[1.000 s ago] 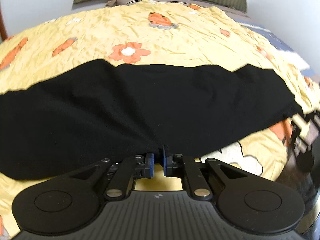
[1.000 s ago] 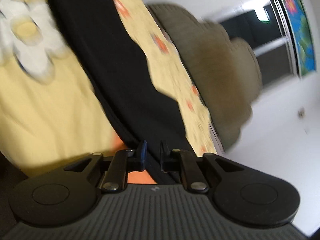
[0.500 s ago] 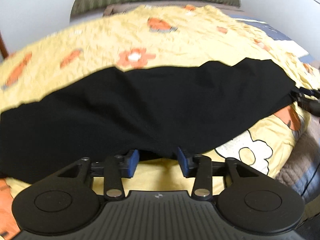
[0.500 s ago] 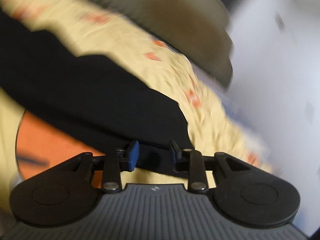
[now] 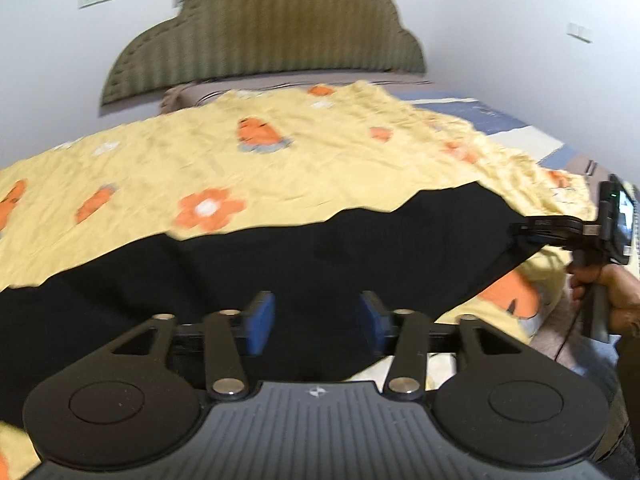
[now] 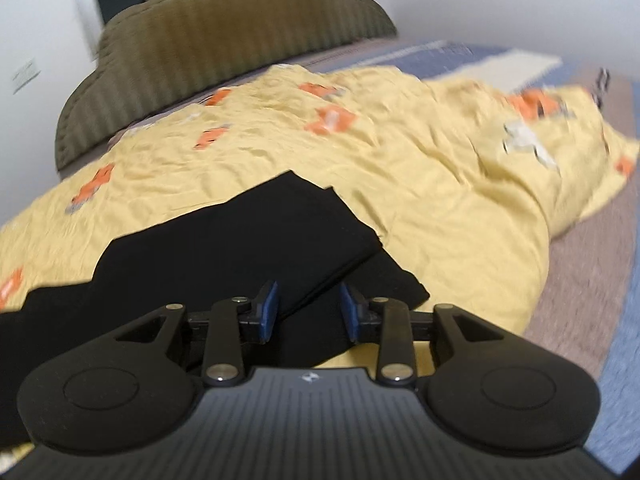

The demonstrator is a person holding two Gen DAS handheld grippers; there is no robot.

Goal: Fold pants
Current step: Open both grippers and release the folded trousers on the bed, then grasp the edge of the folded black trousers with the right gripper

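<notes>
With both the left gripper (image 5: 316, 320) and right gripper (image 6: 308, 308) opening, pads clear, the long black cloth pants (image 5: 280, 264) on the yellow flowered quilt (image 5: 320, 152) (doubled lengthwise) may spring apart or rumple.

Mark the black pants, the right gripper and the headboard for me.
black pants (image 6: 240, 240): right wrist view, folded upper layer.
right gripper (image 6: 308, 308): right wrist view, midway between its opening blue pads.
headboard (image 5: 280, 32): left wrist view, ribbed olive middle.

Black ribbed left tongs (image 5: 316, 322), blue pads, silver screws, perhaps logo-marked.
</notes>
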